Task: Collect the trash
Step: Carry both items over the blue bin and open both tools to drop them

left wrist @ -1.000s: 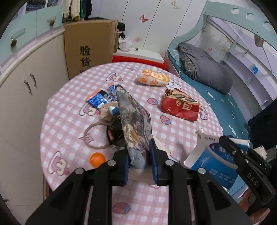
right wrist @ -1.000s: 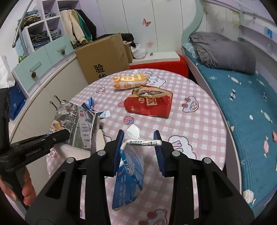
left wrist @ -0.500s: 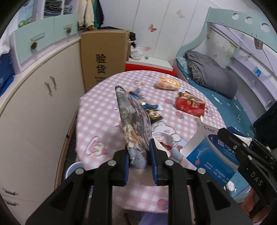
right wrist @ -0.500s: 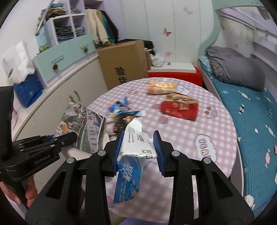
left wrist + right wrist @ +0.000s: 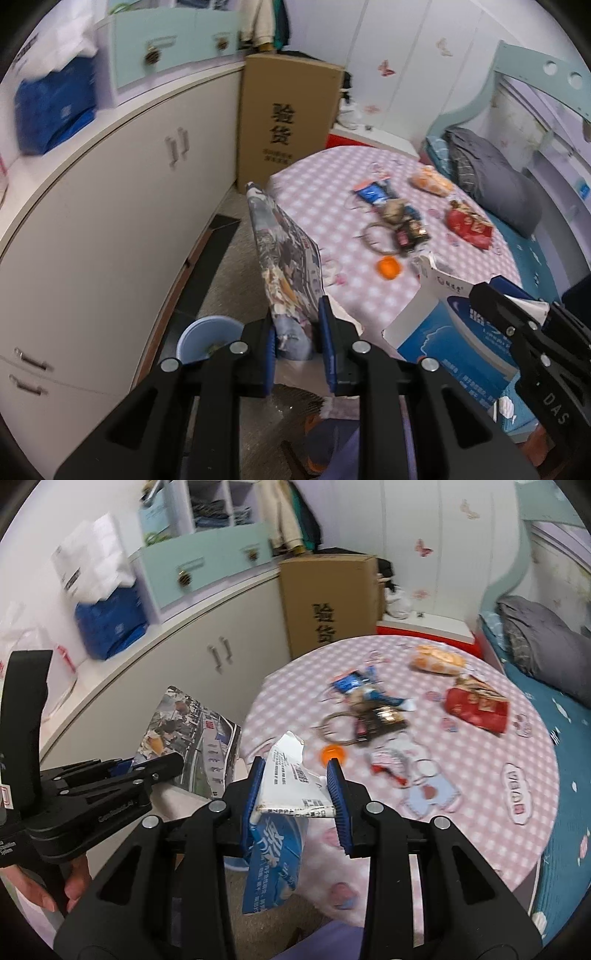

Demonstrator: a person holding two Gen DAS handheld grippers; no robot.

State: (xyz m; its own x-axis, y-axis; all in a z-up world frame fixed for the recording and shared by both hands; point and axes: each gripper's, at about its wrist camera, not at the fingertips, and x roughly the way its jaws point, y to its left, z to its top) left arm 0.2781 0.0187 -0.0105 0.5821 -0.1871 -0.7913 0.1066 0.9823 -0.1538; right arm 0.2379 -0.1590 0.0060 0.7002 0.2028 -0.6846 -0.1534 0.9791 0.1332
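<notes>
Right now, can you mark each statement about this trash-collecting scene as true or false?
1. The left hand-held gripper holds a printed paper. True.
2. The right hand-held gripper is empty. False: it is shut on a blue and white carton.
3. An orange ball lies on the checked table. True.
4. The red snack bag is already in the blue bin. False: it lies on the table.

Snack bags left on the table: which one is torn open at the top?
The red snack bag, its top ripped open and jagged. The orange snack bag beyond it, nearer the cardboard box, shows no tear.
</notes>
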